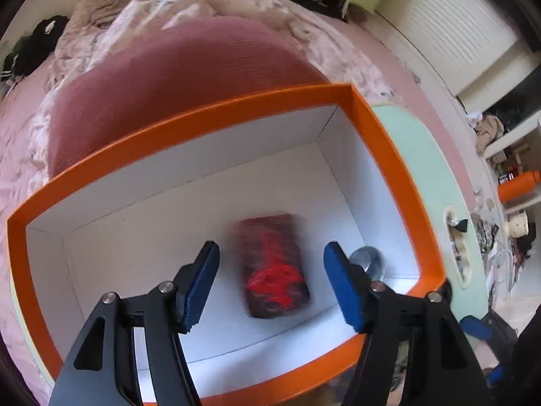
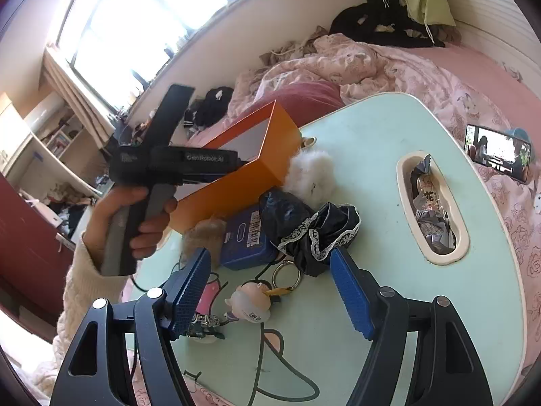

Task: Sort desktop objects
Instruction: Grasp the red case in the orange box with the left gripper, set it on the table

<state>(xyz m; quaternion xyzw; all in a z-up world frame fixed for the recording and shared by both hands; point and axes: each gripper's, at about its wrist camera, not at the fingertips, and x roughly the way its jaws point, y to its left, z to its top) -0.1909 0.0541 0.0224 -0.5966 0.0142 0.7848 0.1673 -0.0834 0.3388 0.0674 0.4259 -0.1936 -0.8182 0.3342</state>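
Observation:
An orange box [image 1: 382, 142] with a white inside stands on the pale green table [image 2: 372, 155]. In the left wrist view a dark red packet [image 1: 274, 267] and a small round metal tin [image 1: 370, 260] lie on the box floor. My left gripper [image 1: 270, 260] is open and empty, above the packet inside the box. My right gripper [image 2: 270, 260] is open and empty, above a figurine keychain [image 2: 252, 304], a metal ring [image 2: 287, 274], a blue tin [image 2: 245, 240], a black lace cloth [image 2: 318, 230], a white fluffy ball [image 2: 311, 172] and a tan fluffy ball [image 2: 203, 233]. The orange box [image 2: 236, 176] stands behind them.
A pink bed with crumpled bedding [image 2: 355, 61] and a dark pink pillow [image 1: 175, 91] surrounds the table. An oval slot [image 2: 431, 209] in the table holds wrappers. A phone [image 2: 497, 157] lies on the bed at right. A black cable [image 2: 270, 372] and a small circuit board [image 2: 203, 330] lie near the front.

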